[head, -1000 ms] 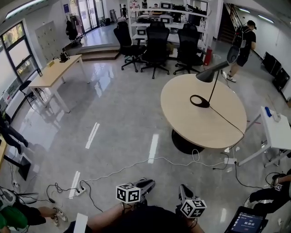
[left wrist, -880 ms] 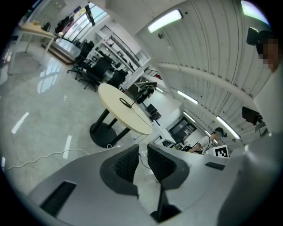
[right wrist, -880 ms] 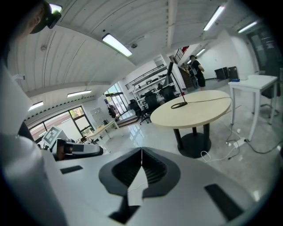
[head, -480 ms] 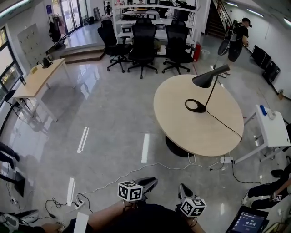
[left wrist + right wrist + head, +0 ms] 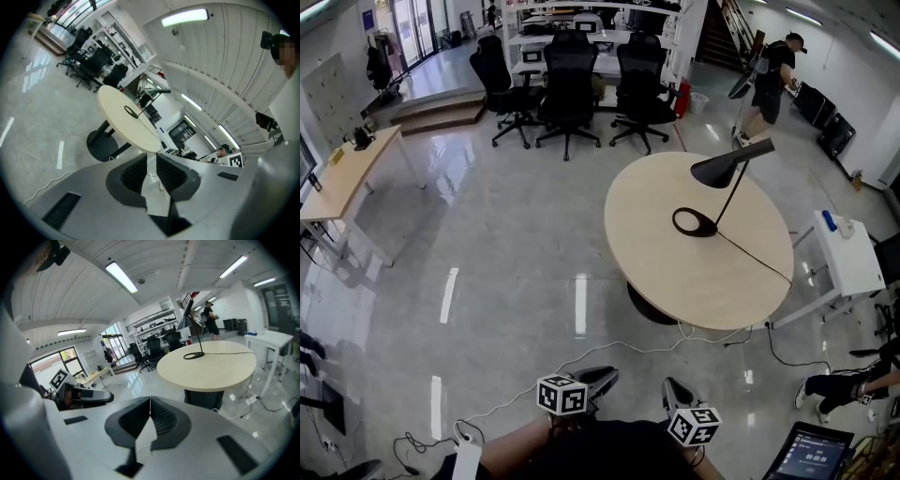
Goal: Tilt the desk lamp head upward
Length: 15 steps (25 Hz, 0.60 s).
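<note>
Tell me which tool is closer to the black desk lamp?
Right. Both tools are far from the black desk lamp, over the floor; the right tool is more in line with it, the left tool further to its left.

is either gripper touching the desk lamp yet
No, the left gripper and right gripper are near the person, far from the desk lamp on the round table.

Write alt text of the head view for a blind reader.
A black desk lamp stands on a round wooden table across a grey floor. At the bottom edge, the left gripper and right gripper are shut, empty, far from it.
</note>
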Tool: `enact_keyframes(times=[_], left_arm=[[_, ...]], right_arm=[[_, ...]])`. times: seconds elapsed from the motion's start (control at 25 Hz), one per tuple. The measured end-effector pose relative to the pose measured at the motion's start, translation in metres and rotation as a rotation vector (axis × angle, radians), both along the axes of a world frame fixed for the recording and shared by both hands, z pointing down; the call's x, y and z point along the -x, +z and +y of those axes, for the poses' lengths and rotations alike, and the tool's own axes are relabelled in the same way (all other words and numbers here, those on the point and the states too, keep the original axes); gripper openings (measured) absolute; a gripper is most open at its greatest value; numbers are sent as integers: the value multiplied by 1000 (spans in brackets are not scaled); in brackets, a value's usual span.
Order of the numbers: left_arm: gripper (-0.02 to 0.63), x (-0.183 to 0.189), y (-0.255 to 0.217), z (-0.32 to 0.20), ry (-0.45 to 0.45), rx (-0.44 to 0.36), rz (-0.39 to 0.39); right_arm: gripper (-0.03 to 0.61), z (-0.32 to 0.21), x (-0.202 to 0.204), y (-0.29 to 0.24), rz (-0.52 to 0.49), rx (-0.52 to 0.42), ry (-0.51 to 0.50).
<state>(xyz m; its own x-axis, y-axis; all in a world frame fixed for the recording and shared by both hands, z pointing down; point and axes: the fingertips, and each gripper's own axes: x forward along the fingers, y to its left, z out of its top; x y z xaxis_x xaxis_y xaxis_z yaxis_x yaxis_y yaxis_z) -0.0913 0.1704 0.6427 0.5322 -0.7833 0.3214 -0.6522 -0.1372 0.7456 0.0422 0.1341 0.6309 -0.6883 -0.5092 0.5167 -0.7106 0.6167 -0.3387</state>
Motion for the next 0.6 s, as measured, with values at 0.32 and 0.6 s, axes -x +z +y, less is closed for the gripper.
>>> enact_keyframes(times=[0.32,0.6], left_arm=[[64,-1,6,-19,79,36,23],[64,11,7,-49,78,39,-9]], right_arm=[[5,-17,1,-4,23,14,64],[5,-50,17,2,-8,25,60]])
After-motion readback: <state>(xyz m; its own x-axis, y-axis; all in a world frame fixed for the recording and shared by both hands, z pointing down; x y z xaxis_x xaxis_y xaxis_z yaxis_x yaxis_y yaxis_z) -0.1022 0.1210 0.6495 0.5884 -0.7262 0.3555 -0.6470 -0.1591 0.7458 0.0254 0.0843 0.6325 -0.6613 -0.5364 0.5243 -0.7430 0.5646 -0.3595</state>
